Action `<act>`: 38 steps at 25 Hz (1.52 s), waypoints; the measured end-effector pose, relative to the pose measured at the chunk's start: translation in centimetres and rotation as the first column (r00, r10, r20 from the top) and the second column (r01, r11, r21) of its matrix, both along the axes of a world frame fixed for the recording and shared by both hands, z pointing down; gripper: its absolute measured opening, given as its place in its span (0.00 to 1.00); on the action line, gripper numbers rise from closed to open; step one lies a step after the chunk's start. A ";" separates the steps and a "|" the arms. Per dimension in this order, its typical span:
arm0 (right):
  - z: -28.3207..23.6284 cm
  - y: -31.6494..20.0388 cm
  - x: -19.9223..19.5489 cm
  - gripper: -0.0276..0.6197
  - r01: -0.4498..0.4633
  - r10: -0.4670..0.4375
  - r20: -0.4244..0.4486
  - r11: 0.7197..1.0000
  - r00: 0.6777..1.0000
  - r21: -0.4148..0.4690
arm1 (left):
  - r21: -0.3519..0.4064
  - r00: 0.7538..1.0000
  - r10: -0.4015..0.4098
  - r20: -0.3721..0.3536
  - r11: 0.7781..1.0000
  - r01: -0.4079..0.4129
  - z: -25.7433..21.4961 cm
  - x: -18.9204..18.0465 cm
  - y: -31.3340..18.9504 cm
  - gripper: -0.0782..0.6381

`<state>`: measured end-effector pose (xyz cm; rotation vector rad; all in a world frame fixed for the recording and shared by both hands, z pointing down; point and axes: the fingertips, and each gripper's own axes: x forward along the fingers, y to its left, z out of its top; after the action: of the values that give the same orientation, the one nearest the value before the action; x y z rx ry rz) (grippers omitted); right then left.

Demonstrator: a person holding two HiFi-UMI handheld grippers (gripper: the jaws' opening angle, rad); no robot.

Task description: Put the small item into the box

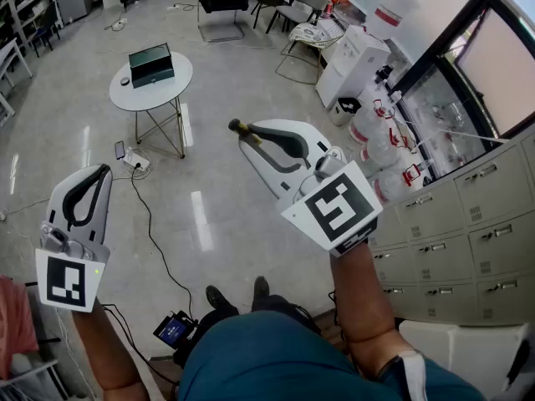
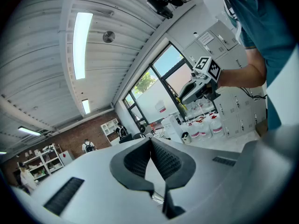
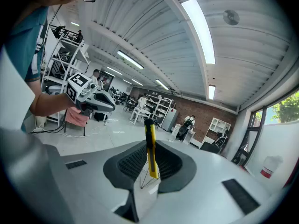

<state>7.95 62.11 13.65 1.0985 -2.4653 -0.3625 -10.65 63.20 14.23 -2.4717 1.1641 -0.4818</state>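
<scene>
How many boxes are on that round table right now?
1. A dark green box sits on the round white table, far ahead. The right gripper holds the yellow small item. Anything behind the box would be hidden.

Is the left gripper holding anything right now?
No, the left gripper has its jaws closed together with nothing between them.

Your grey two-jaw left gripper (image 2: 150,143) had its black ribbed pads (image 2: 167,161) pressed together, with nothing between them. Your right gripper (image 2: 183,99), bearing a black-and-white marker cube (image 2: 207,67), was raised before the tall window (image 2: 161,73), a thin yellow item (image 2: 179,107) at its tip.
</scene>
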 end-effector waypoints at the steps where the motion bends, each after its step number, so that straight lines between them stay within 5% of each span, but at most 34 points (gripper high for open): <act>1: 0.2 -0.2 -0.4 0.16 -0.002 0.002 -0.003 1.000 1.000 0.000 | 0.001 1.000 0.005 0.000 1.000 -0.005 0.2 -0.3 -0.2 0.13; 18: 2.8 -4.3 -1.4 0.16 -0.046 0.046 -0.009 0.998 0.999 -0.040 | -0.003 0.998 0.053 0.027 0.999 -0.053 2.8 0.4 -4.6 0.13; 25: 3.0 -11.7 -1.6 0.16 0.034 -0.034 0.009 0.998 0.999 -0.048 | -0.012 0.997 0.017 0.069 1.000 -0.016 3.0 1.1 -10.9 0.13; 38: 3.2 -26.2 3.6 0.16 0.194 -0.191 0.050 0.979 0.980 -0.057 | -0.016 0.988 -0.121 0.092 0.992 0.123 3.4 7.7 -22.5 0.14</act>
<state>11.57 35.91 16.88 0.8536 -2.6118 -0.3195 -2.96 40.66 17.63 -2.3791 1.2837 -0.6380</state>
